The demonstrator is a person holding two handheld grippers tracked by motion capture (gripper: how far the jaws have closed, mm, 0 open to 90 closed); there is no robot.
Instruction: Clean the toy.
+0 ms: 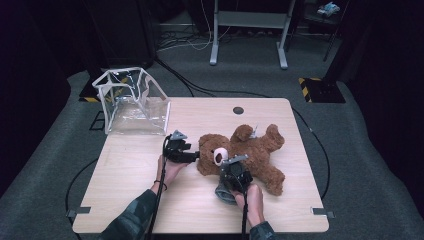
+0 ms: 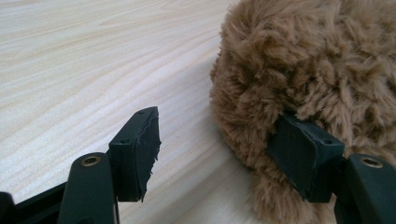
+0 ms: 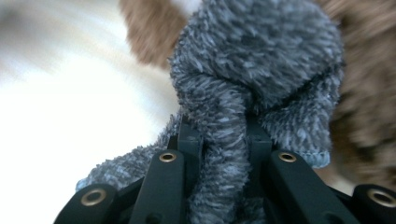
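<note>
My right gripper (image 3: 223,140) pinching a grey fuzzy cloth (image 3: 261,70), blurry teddy bear (image 1: 250,150) hiding behind it, my left gripper (image 2: 224,154) gaping beside the bear's fur, one pad touching it

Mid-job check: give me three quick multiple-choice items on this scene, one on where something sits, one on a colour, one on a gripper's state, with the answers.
1. Where does the clear plastic container sit?
A. at the table's far left corner
B. at the table's near right corner
C. on top of the bear

2. What colour is the fuzzy cloth in the right gripper?
A. red
B. grey
C. yellow

3. How do the jaws of the left gripper stand?
A. clamped on the grey cloth
B. shut tight on nothing
C. apart, one pad against the teddy bear

Answers: 1 A, the high view shows it at the far left corner of the table. 2 B, the right gripper view shows grey pile pinched between the jaws. 3 C, the left gripper view shows a gap, with one pad pressed into brown fur.
</note>
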